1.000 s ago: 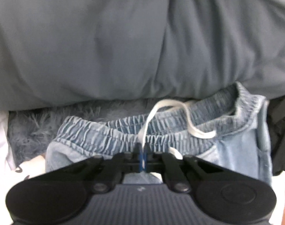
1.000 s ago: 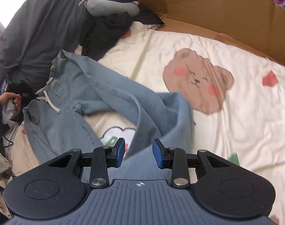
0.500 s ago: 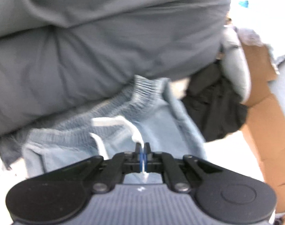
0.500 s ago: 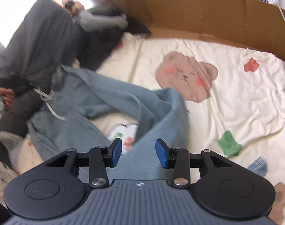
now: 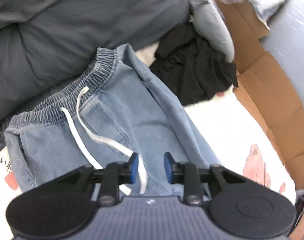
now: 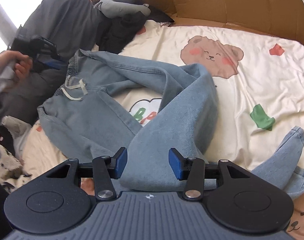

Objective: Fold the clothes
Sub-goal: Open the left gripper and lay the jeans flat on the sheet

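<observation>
Left gripper [image 5: 150, 167] lets go of drawstring [image 5: 104, 138]: pinched shut before, jaws now opening, cord tail loose between pads, untouched. Right gripper [image 6: 148, 163] jaws opening wider, folded leg of jeans [image 6: 172, 120] between them, contact unclear. Jeans lie on bear-print sheet [image 6: 252, 84], waistband against grey bedding [image 5: 72, 30]. Hem cut off at frame edge. Black garment [image 5: 196, 66] and cardboard [image 5: 272, 92] beside.
</observation>
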Action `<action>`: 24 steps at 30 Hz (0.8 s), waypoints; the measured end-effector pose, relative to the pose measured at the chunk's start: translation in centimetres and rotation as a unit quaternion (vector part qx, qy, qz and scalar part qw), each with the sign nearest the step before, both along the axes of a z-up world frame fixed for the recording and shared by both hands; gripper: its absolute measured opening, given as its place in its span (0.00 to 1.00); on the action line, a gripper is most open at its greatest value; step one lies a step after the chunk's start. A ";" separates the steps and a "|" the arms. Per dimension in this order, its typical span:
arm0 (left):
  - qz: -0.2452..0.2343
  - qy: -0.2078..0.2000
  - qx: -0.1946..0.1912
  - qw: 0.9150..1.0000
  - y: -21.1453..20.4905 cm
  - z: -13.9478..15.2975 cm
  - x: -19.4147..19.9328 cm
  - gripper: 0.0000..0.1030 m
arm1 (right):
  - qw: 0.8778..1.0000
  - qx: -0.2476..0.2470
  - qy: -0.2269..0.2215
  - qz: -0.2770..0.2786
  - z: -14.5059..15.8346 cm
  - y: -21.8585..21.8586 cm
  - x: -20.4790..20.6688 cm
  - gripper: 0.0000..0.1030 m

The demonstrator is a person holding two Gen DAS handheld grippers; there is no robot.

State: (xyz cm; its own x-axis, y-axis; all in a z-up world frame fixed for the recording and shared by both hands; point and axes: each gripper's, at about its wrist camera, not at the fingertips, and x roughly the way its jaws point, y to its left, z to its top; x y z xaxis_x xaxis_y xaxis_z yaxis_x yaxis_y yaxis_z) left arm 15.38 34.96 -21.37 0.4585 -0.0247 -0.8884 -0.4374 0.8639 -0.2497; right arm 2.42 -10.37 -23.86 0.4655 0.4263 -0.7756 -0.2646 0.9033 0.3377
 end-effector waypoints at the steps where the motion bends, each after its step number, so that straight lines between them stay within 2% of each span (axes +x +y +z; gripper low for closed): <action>1: -0.005 0.001 0.003 1.000 -0.4 0.3 -0.3 0.29 | 1.000 -0.004 -0.002 0.001 -0.1 0.3 0.0 0.53; 3: -0.018 0.005 0.006 1.000 -1.0 1.0 -0.9 0.32 | 1.000 -0.010 -0.014 0.003 -0.2 1.1 0.1 0.58; 7: -0.037 0.004 0.006 0.999 -1.3 2.2 -2.4 0.46 | 1.000 -0.015 -0.023 -0.003 -0.8 3.0 0.3 0.62; 10: -0.050 0.010 0.004 0.999 -1.0 3.0 -3.5 0.47 | 0.999 -0.042 -0.030 0.011 -1.5 5.2 0.7 0.62; 14: -0.041 0.007 -0.032 0.999 0.5 4.2 -5.3 0.50 | 0.993 -0.108 -0.049 0.031 -3.0 8.1 0.8 0.62; 19: -0.023 0.014 -0.012 1.000 2.6 5.4 -6.7 0.52 | 0.986 -0.165 -0.035 0.012 -5.0 10.0 0.8 0.63; 22: -0.013 0.021 -0.006 1.000 3.6 5.5 -7.4 0.52 | 0.976 -0.210 -0.044 0.024 -5.9 11.2 0.8 0.63; 24: -0.012 0.026 -0.004 1.000 3.9 5.3 -7.7 0.52 | 0.974 -0.223 -0.038 0.021 -6.4 11.1 1.1 0.62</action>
State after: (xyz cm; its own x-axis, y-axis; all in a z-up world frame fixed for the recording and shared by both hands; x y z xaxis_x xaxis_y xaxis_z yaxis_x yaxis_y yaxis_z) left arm 7.70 38.88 -16.07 0.4104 -0.0420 -0.9110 -0.4298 0.8721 -0.2338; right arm 3.47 0.78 -30.21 0.5179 0.0740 -0.8523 -0.3131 0.9435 -0.1083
